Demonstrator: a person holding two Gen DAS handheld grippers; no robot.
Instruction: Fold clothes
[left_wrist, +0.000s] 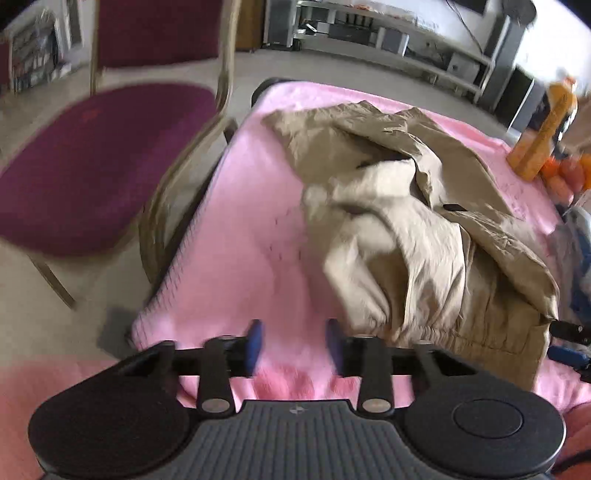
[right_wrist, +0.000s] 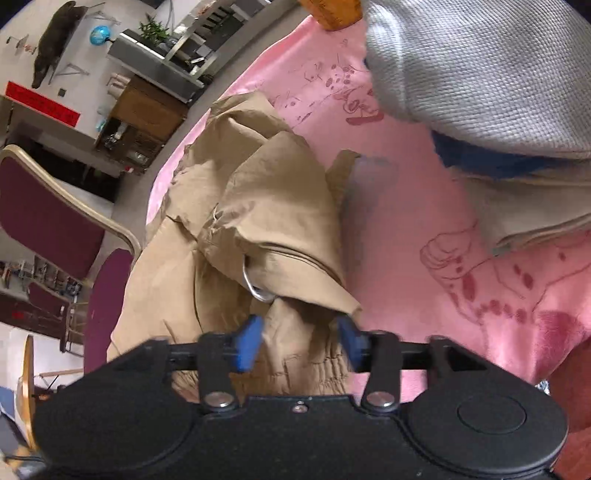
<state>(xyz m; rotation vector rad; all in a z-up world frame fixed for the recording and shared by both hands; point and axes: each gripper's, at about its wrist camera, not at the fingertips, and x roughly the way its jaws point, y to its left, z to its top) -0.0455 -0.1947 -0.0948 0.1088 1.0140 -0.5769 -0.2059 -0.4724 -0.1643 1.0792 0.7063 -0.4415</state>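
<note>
We see the left tongs (left_wrist: 295, 341) standing apart, nothing between them, over the pink blanket (left_wrist: 240, 229); the crumpled khaki trousers (left_wrist: 417, 229) lie just ahead to their right. The right tongs (right_wrist: 301, 338) gape over the trousers' (right_wrist: 236, 221) elastic waistband, gripping nothing.

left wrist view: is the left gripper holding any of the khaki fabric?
No. The left gripper has its jaws apart over bare pink blanket, with the khaki garment lying off to the side.
</note>
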